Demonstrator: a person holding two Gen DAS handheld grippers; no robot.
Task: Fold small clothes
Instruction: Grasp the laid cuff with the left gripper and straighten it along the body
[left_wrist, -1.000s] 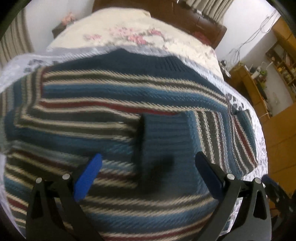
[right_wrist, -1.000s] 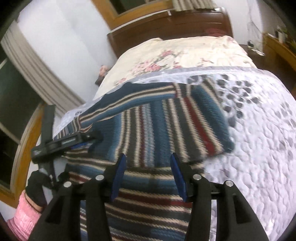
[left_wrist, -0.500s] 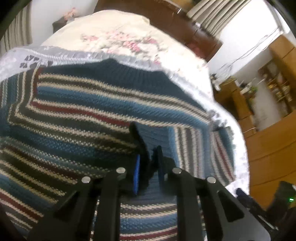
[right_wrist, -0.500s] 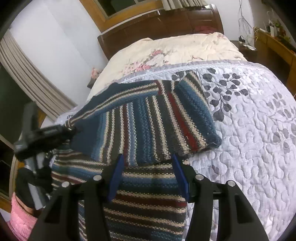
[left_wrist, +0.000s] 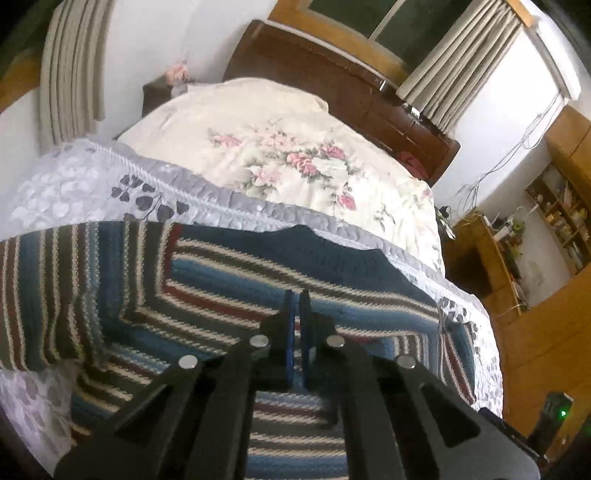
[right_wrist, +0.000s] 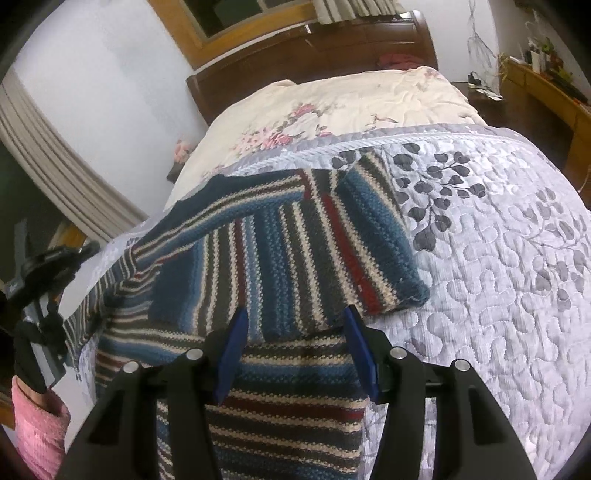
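Left wrist view
Left gripper (left_wrist: 294, 299): its blue pads stood nearly together with only a thin slit between them; whether any knit lay pinched in that slit could not be told.
Sweater (left_wrist: 229, 295): a striped knit in blue, cream, dark grey and red lay spread on the quilt, directly under and beyond the left gripper.
Sleeve (left_wrist: 55, 295): to the left of the sweater body, with its stripes running crosswise to the body's.
Quilt (left_wrist: 55, 192): pale lilac with dark leaf prints, lying under the sweater.
Floral cover (left_wrist: 288, 155): cream with pink flowers, on the bed beyond the sweater's far edge.
Headboard (left_wrist: 332, 74): dark wood, behind the floral cover.

Right wrist view
Right gripper (right_wrist: 295, 326): its blue pads stood wide apart and held nothing, over the near part of the sweater (right_wrist: 280, 369).
Folded sleeve (right_wrist: 295, 258): laid across the sweater body, its cuff end just beyond the right gripper.
Other sleeve (right_wrist: 229, 214): lifted off the sweater and stretched out toward the left gripper (right_wrist: 86, 249) at the left edge.
Person's hand (right_wrist: 29, 354): in a dark glove with a pink cuff, at the left gripper's handle.
Quilt (right_wrist: 498, 277): bare to the right of the sweater.
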